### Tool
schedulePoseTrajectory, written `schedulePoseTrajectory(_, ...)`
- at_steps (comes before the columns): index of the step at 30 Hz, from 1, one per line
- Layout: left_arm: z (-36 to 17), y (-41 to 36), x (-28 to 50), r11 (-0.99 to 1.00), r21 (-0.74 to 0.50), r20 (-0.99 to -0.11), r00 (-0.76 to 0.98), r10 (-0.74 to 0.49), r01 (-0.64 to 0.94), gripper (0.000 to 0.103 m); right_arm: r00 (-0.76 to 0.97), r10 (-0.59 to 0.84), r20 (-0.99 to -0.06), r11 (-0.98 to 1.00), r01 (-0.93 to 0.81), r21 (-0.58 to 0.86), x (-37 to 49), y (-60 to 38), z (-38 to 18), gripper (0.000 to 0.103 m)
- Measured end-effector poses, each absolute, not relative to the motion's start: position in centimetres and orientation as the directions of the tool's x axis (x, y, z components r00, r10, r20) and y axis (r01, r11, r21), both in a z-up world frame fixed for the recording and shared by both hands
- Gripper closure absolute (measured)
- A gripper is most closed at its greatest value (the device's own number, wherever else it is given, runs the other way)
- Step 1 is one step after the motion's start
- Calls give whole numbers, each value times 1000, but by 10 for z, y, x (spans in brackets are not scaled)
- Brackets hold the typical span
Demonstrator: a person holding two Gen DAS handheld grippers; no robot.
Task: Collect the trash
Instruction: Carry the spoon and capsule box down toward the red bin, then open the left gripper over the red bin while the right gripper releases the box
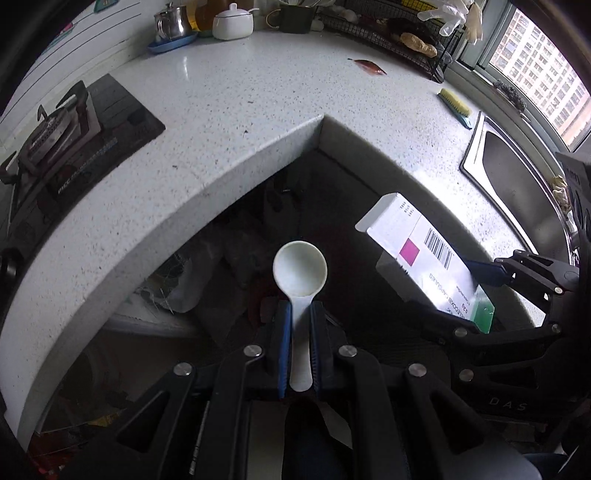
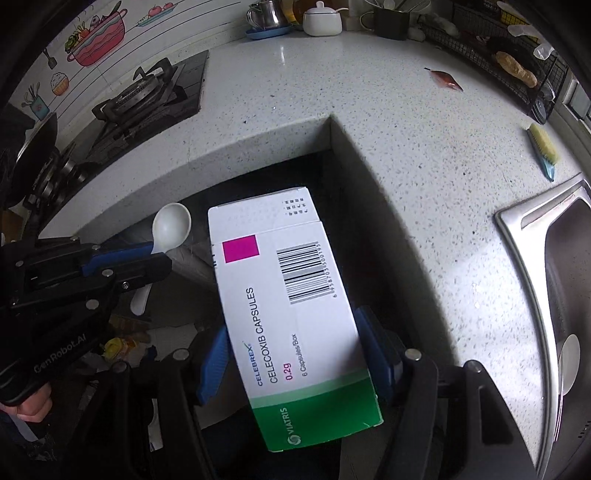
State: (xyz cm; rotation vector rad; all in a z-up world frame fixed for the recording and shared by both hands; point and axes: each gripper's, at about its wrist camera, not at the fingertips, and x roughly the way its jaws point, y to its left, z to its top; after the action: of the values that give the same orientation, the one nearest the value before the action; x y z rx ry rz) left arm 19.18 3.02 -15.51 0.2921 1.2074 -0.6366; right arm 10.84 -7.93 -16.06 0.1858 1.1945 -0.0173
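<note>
- Left gripper [image 1: 299, 325] pinches spoon [image 1: 300, 273] by its handle, bowl forward.
- Right gripper [image 2: 295, 354] clamps box [image 2: 291, 314] across its width, both probably bound for a bin.

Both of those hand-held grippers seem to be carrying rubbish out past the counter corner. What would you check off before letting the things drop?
1. Left hand-held gripper clamped on the white plastic scoop by its handle: ok.
2. Right hand-held gripper gripping the medicine box across its sides: ok.
3. Both items past the countertop edge, over the dark gap below: ok.
4. A bin directly underneath: cannot tell; only dim clutter shows down there.
5. The two grippers apart from each other: ok, side by side without touching.
6. Counter free of trash: not ok; a red wrapper lies near the dish rack.
</note>
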Motion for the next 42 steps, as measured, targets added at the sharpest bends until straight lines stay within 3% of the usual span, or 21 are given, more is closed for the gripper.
schedulePoseTrajectory(8, -197, 48, 185, 824, -165, -944, 156, -292, 542, 94, 331, 118, -936, 987, 63, 147, 109, -64, -203, 40)
schedulePoseTrajectory(16, -273, 56, 200, 849, -149, -954, 152, -258, 507, 94, 327, 154, -933, 980, 69, 186, 124, -60, -279, 40)
schedulePoseTrajectory(29, -397, 33, 222, 815, -151, -962, 108, -252, 559, 94, 323, 117, -939, 973, 152, 173, 154, -61, -397, 40)
schedulePoseTrajectory(42, -476, 2, 241, 765, -124, -976, 61, -208, 633, 93, 310, 99, -945, 951, 250, 181, 153, -95, -453, 40)
